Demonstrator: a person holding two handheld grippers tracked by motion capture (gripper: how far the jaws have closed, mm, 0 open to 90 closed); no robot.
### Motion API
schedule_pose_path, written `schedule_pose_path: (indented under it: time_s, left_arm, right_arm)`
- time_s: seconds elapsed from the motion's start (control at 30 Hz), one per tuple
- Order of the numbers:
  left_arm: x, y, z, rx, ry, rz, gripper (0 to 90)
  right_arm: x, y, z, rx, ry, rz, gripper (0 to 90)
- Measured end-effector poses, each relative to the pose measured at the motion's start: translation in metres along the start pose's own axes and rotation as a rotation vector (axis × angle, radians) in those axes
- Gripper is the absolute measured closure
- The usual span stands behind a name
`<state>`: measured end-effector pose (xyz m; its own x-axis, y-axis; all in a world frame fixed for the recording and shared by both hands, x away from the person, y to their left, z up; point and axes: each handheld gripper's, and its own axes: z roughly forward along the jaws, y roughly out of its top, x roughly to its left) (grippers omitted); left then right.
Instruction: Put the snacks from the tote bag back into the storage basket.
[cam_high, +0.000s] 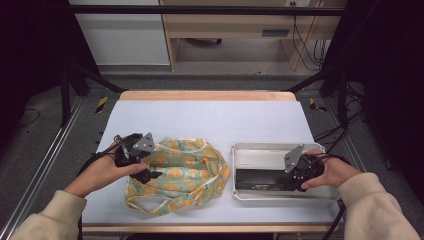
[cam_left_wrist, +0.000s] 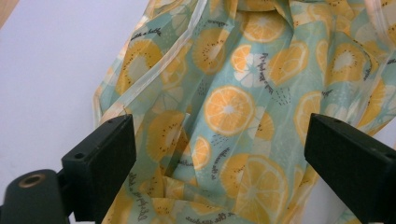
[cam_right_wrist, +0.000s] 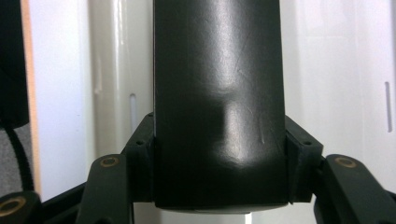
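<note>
Two hand-held grippers at a desk: left over a bag, right clamped on a black box in a tray.

Desk (cam_high: 210, 112): pale top, wooden edge at the far side; bag (cam_high: 182, 172), crumpled, teal with orange citrus print, lies near the front edge, left of centre; white tray (cam_high: 250, 152) sits near the front right corner, just beside the bag; black box (cam_high: 262, 179) lies inside the tray along its front wall; left gripper (cam_high: 150, 175), held in the left hand (cam_high: 102, 172), hangs over the bag's left part, jaws spread wide with the print between them; right gripper (cam_right_wrist: 219, 149), held in the right hand (cam_high: 335, 172), has its jaws closed against both sides of the box's right end.
</note>
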<state>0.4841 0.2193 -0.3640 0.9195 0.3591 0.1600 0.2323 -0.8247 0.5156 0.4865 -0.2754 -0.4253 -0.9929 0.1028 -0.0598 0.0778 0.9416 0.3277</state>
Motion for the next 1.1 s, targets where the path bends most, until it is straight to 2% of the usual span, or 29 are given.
schedule_pose_path:
  time_s: [0.13,0.63,0.77,0.93,1.1]
  left_arm:
    - [-0.0005,0.0010,0.0005,-0.002,0.003,0.005,9.1]
    - [-0.0010,0.0007,0.0021,0.004,-0.005,0.006,9.1]
    - [-0.0010,-0.0004,0.0024,0.007,-0.003,0.004,9.1]
    - [-0.0003,-0.0028,0.0015,0.010,-0.006,0.001,9.1]
    - [0.0006,-0.0052,0.0005,0.006,-0.002,-0.005,9.1]
  right_arm:
    - [-0.0002,-0.0012,0.0025,0.003,-0.015,-0.005,42.7]
    - [-0.0029,-0.0021,0.0070,0.007,-0.005,0.002,40.6]
    - [-0.0040,-0.0008,0.0083,0.007,-0.001,0.008,34.4]
    - [-0.0053,0.0002,0.0074,0.007,-0.004,0.041,23.8]
    - [-0.0040,-0.0010,0.0038,-0.006,-0.016,0.054,18.8]
